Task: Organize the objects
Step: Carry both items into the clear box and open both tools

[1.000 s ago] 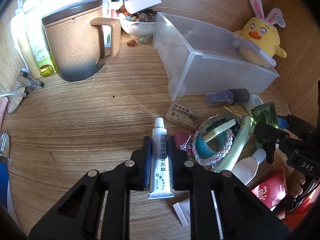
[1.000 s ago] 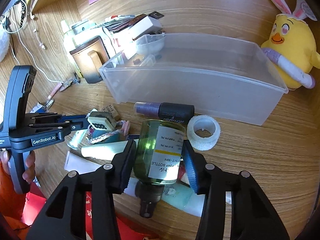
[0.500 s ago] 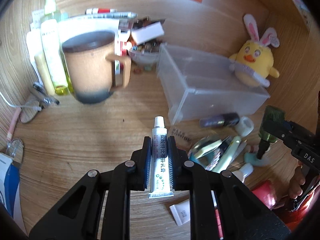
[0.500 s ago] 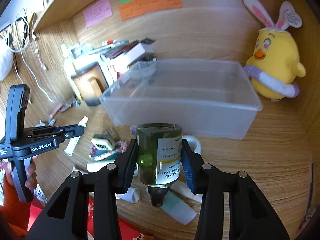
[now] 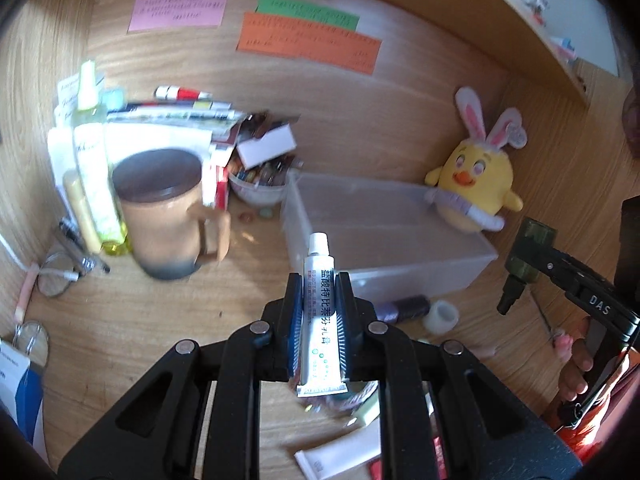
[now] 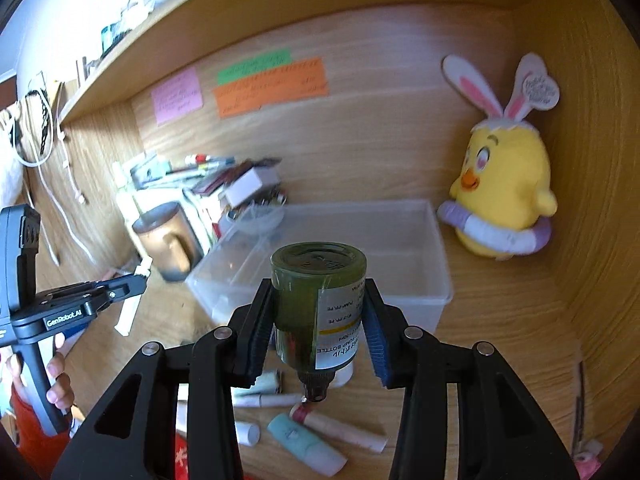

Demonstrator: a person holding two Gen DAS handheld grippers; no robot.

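The left tool (image 5: pixel 319 308) pinches a white tube (image 5: pixel 319 312) lengthwise, cap pointing away toward the clear plastic bin (image 5: pixel 384 240) near the bench's (image 5: pixel 120 320) back edge. The right tool (image 6: pixel 319 320) grips a round, dark-green glass bottle (image 6: pixel 316 304), flat base forward, pump nozzle toward the camera. Both are held above the woodgrain bench.
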